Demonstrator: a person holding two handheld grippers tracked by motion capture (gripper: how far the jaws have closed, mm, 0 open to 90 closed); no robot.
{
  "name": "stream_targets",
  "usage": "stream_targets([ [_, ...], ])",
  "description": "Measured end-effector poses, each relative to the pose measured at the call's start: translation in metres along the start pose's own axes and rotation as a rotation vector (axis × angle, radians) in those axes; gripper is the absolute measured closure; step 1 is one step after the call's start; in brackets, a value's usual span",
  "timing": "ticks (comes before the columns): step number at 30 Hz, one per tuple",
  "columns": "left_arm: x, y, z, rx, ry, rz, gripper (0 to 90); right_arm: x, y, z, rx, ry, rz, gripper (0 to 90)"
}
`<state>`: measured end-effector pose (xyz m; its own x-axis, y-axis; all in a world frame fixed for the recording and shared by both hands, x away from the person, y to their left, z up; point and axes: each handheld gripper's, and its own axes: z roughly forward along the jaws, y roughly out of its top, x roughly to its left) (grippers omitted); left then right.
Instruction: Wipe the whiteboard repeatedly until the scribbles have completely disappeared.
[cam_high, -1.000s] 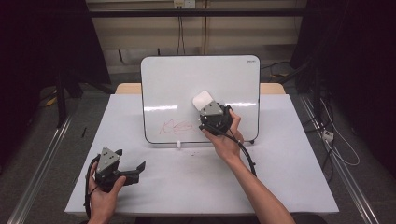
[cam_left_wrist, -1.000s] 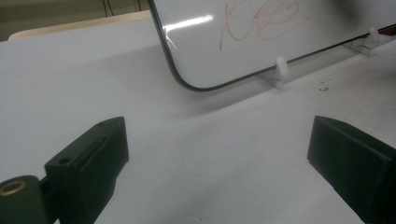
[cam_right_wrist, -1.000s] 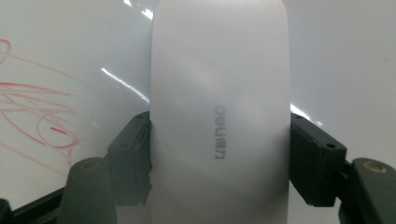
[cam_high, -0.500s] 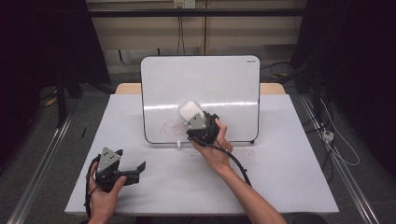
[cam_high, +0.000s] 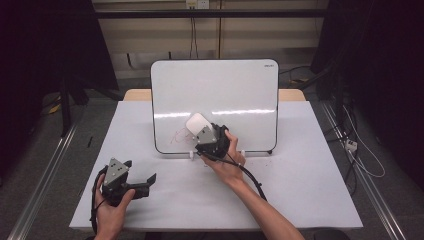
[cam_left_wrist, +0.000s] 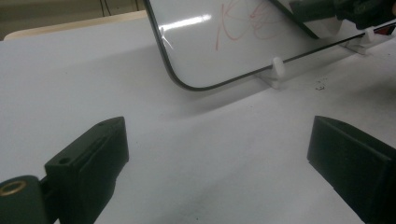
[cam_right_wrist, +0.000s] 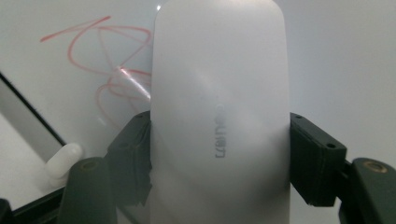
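Clamped between the two black jaws of the right gripper (cam_right_wrist: 219, 154): a white eraser (cam_right_wrist: 219, 112), upright, grey lettering down its face. Behind it, a whiteboard (cam_right_wrist: 336, 56) with red scribbles (cam_right_wrist: 100, 51) at left. Lower left, the board's dark edge and a white foot (cam_right_wrist: 63, 161).

White eraser (cam_right_wrist: 219, 116) – red scribble (cam_right_wrist: 112, 65) – white board (cam_high: 215, 90)

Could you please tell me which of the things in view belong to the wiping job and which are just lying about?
Part of the job:
- white rounded plastic eraser, clamped in the right hand-held gripper
- white upright rectangular whiteboard
- red scribble near its lower left corner

Just lying about:
- left hand-held gripper, open, above the white table
- cables on the floor
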<state>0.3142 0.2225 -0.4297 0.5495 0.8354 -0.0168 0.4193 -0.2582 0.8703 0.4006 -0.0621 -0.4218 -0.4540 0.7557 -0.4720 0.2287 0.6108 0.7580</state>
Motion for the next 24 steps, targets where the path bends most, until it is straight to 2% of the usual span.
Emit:
stream_targets([
  [5,0.0,0.0,-0.001,-0.006,0.002,-0.005,5.3,-0.022,0.008,0.002,-0.01,-0.03,0.048,31.6],
  [7,0.0,0.0,-0.001,-0.008,0.003,-0.007,5.3,-0.035,0.011,0.003,-0.025,-0.043,0.09,31.6],
  [11,0.001,0.0,-0.001,-0.004,0.006,-0.009,5.3,-0.047,0.015,0.005,-0.042,-0.06,0.132,31.6],
  [15,0.0,0.0,0.0,-0.001,0.006,-0.001,5.3,-0.043,0.015,0.005,-0.044,-0.086,0.121,31.6],
  [18,-0.001,0.0,0.0,-0.005,0.003,-0.002,5.3,-0.038,0.014,0.005,-0.045,-0.085,0.108,31.6],
  [24,-0.001,0.001,0.0,0.006,0.004,0.003,5.3,-0.01,0.012,0.006,-0.053,-0.057,0.047,31.6],
])
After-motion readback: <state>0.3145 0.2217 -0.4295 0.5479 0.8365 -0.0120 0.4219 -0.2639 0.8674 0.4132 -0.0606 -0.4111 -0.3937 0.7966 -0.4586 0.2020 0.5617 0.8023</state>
